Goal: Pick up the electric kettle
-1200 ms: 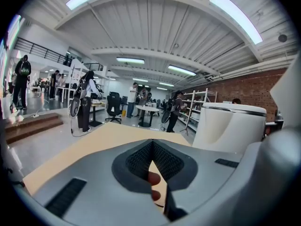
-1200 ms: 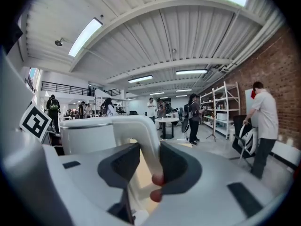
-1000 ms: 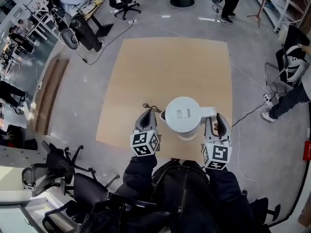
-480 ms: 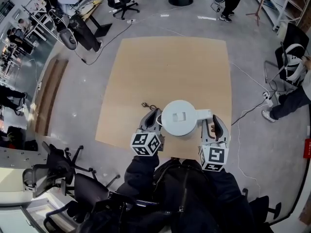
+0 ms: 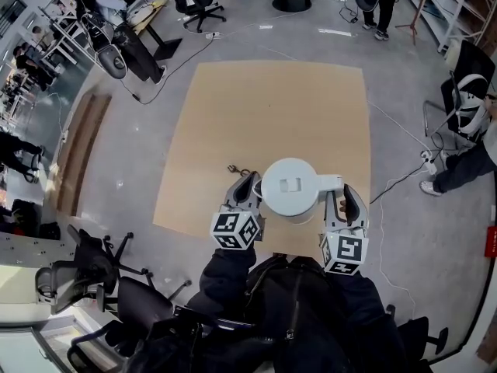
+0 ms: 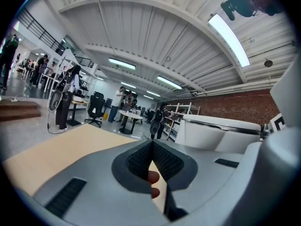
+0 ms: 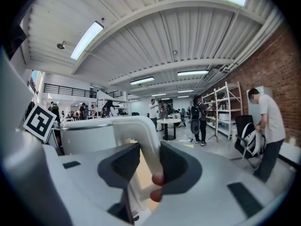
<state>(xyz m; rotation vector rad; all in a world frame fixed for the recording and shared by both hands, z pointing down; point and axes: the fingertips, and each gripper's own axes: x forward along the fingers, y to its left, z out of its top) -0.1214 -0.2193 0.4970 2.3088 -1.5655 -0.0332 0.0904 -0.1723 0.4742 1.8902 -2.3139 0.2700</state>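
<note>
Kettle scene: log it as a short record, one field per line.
kettle: white, above the near end of the table
handle: on the kettle's right side, between the right gripper's jaws
right gripper: jaws shut on the kettle's handle
left gripper: jaws together, empty, just left of the kettle
cord: on the table, beyond the left gripper
lifted or resting: cannot tell
</note>
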